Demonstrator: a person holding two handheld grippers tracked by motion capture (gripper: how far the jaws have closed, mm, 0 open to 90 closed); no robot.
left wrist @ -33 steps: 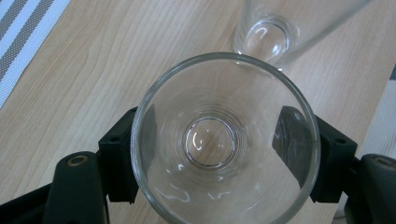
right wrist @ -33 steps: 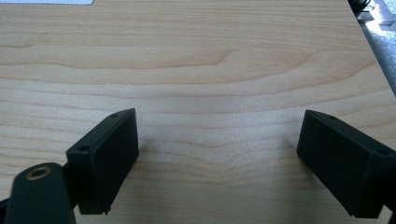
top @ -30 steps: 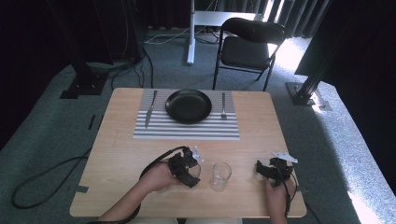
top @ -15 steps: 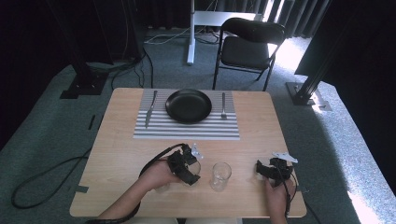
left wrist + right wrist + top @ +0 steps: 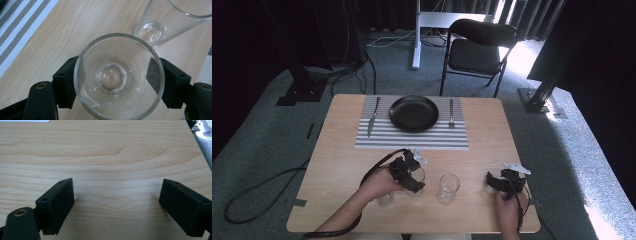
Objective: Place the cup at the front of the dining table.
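Glass (image 5: pixel 119 77) sits clamped in our left gripper (image 5: pixel 117 82) beside 2nd glass (image 5: pixel 170 20); right gripper (image 5: pixel 117 205) gapes over bare table (image 5: pixel 112 152).

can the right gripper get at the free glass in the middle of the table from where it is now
Probably yes. The right gripper is open and holds nothing, and bare table lies between it and the free glass.

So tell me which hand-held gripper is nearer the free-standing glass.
Left. The left hand-held gripper, shut on another glass, sits just beside the free-standing glass. The right hand-held gripper, open on bare table, is farther off on its other side.
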